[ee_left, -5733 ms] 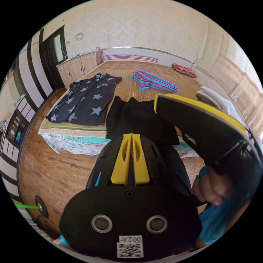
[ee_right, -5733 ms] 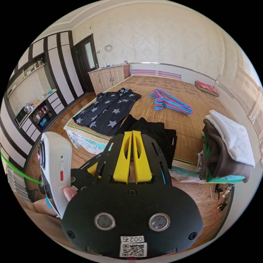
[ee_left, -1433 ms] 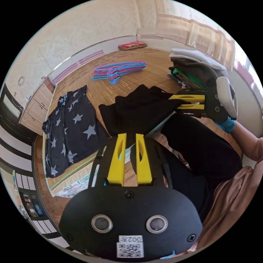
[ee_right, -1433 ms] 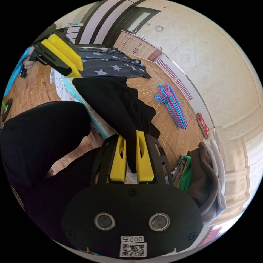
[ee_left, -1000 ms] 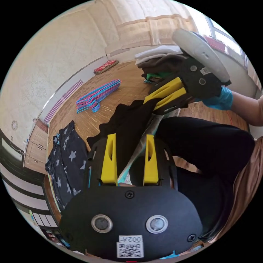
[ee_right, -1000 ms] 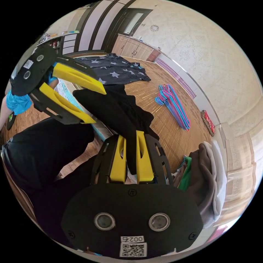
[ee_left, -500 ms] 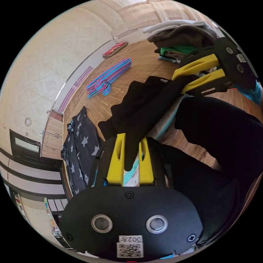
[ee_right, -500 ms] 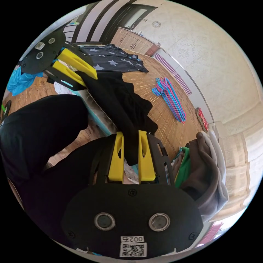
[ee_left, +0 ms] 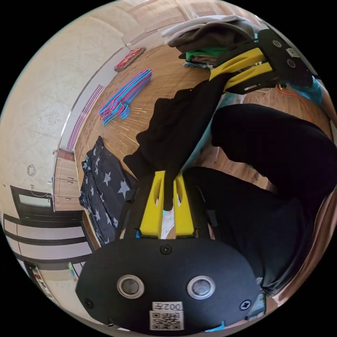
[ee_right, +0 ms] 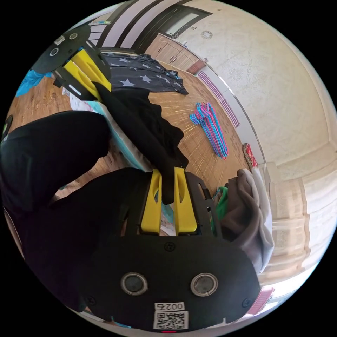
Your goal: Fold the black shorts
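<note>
Bamboo mat (ee_left: 165, 75) under lifted black shorts (ee_left: 182, 123).
Left tongs (ee_left: 167, 202) and right tongs (ee_right: 167, 196) each clench an edge, right tongs at 1 o'clock.

Patterned cream wall (ee_right: 281, 80), wood floor (ee_left: 277, 101), wooden cabinets (ee_right: 173, 59)

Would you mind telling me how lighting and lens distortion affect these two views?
Left gripper view: bright daylight, fisheye bends the floor, black shorts lose fold detail. Right gripper view: same curvature, pale patterned wall evenly lit, pink and blue hangers sharp.
</note>
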